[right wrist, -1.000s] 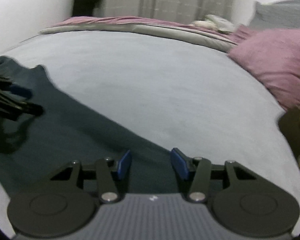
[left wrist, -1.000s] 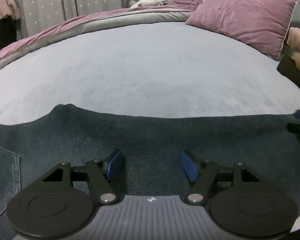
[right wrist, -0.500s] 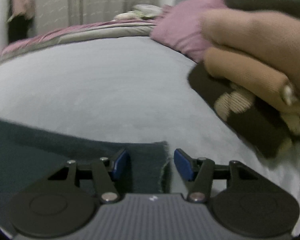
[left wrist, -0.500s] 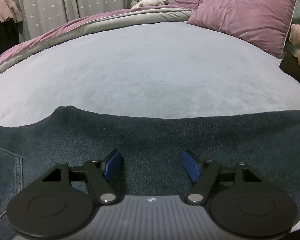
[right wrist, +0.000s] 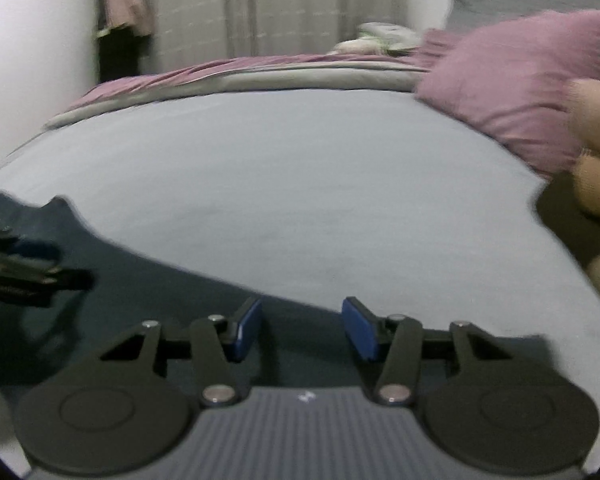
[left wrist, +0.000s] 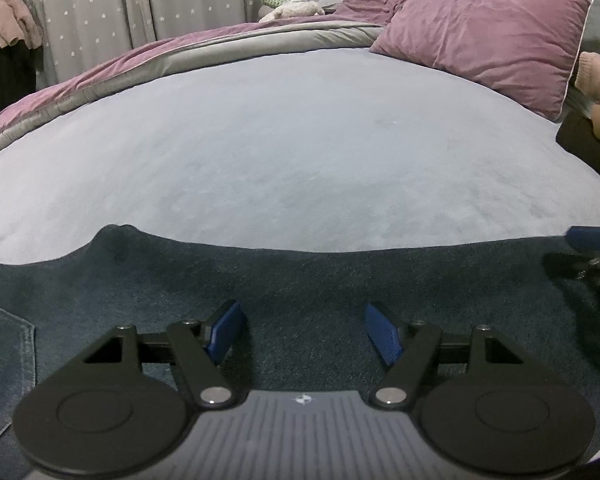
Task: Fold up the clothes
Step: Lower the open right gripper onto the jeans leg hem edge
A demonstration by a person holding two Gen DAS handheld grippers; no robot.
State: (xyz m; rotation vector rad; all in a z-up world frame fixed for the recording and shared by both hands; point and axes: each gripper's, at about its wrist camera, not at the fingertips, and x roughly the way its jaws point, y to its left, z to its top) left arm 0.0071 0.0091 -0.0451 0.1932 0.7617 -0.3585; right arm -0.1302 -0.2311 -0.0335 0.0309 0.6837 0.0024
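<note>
1. The left tongs (left wrist: 302,330) hang tilted down over a dark blue garment (left wrist: 320,280), their blue pads (left wrist: 224,330) spread wide, with only flat cloth showing in the gap between them and nothing pinched.
2. The right tongs (right wrist: 300,328) stand spread too, narrower than the left; their jaws have just been closing a little, and only the garment's surface lies between them. This view is blurred.
3. The garment lies flat on a pale grey bed (left wrist: 280,152), under and around both tongs; its far edge runs just ahead of the left tongs' pads, with a small raised bump of cloth ahead and to their left.
4. In the right wrist view the garment (right wrist: 140,292) runs from beneath the right tongs off to their left, its edge slanting across the bed (right wrist: 280,184).
5. A denim piece with a stitched pocket (left wrist: 8,364) lies at the left tongs' left side, touching the dark garment.
6. The right tongs show at the far right of the left wrist view, low over the cloth.
7. Ahead and to the right of both tongs rests a mauve pillow (left wrist: 484,36); a mauve and grey quilt (left wrist: 204,52) lies along the bed's far side.
8. Star-dotted curtains (left wrist: 100,4) hang beyond.
</note>
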